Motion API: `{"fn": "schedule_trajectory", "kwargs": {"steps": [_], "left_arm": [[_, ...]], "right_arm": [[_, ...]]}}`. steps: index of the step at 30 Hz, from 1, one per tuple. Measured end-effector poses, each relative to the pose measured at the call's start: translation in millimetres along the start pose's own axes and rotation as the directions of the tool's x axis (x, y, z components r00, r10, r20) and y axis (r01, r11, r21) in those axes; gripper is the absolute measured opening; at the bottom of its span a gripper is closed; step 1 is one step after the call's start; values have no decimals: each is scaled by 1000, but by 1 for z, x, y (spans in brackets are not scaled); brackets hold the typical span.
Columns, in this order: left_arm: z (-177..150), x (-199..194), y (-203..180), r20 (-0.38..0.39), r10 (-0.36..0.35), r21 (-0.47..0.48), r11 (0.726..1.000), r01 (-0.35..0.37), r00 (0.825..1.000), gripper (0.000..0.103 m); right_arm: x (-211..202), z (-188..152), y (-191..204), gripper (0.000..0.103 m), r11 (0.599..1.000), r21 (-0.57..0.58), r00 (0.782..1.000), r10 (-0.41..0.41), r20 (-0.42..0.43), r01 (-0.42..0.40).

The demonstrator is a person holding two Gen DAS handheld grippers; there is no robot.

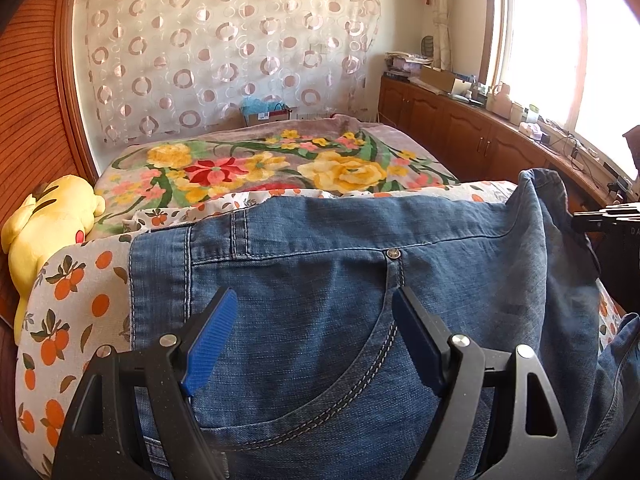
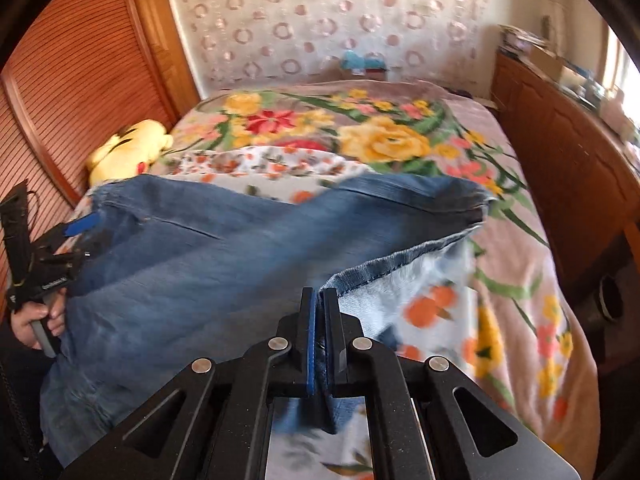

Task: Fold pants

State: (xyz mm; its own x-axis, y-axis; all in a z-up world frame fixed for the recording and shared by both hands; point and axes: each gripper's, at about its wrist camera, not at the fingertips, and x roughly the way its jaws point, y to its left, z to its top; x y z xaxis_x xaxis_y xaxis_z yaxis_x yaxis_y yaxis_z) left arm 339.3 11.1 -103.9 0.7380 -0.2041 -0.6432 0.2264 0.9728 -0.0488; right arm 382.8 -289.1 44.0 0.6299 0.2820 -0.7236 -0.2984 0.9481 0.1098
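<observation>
Blue denim pants [image 1: 320, 280] lie on the bed, waist and front pocket towards me in the left wrist view. My left gripper [image 1: 316, 300] is open, its blue pads spread just above the pocket area. In the right wrist view the pants [image 2: 200, 260] stretch across the bed, one leg lifted. My right gripper [image 2: 319, 294] is shut on the hem edge of that leg and holds it above the sheet. The left gripper [image 2: 76, 232] shows at the far left, held by a hand.
An orange-print sheet [image 1: 72, 280] lies under the pants, on a floral blanket [image 1: 260, 164]. A yellow plush toy [image 1: 44, 224] lies at the left by a wooden headboard [image 2: 80, 80]. Wooden cabinets [image 1: 460, 128] with clutter run along the right.
</observation>
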Motion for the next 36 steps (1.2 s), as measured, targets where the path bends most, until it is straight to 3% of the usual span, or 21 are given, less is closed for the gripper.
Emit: {"fn": "schedule_trajectory", "kwargs": {"steps": [7,10,14,21,25,29,32,36], "left_arm": [[-1,0,-1,-2,-1,1,1000,1,1000,80],[-1,0,0,-2,-1,1,1000,1,1000,80],[0,0,0,-2,-1,0,1000,1,1000,80],[1,0,1,-3,-2,-1,1000,2,1000,80],[1,0,1,-4,-2,-1,1000,2,1000,80],[2,0,2,-4,-3,-1,1000,3,1000,80],[1,0,1,-5,-3,-2,1000,3,1000,80],[0,0,1,-6,-4,-2,1000,4,1000,80]], "right_arm": [[23,-5,49,3,986,-84,989,140,-44,-144],[43,-6,39,3,987,-106,992,112,-59,-118],[37,-8,30,7,993,-74,996,86,-31,-88],[1,-21,23,30,999,-21,996,30,78,-28],[-4,-36,3,35,997,45,991,-65,116,60],[16,-54,-4,36,988,86,989,-135,66,130],[36,-61,3,38,991,84,994,-107,23,105],[57,-65,20,49,996,67,999,-50,-16,51]]}}
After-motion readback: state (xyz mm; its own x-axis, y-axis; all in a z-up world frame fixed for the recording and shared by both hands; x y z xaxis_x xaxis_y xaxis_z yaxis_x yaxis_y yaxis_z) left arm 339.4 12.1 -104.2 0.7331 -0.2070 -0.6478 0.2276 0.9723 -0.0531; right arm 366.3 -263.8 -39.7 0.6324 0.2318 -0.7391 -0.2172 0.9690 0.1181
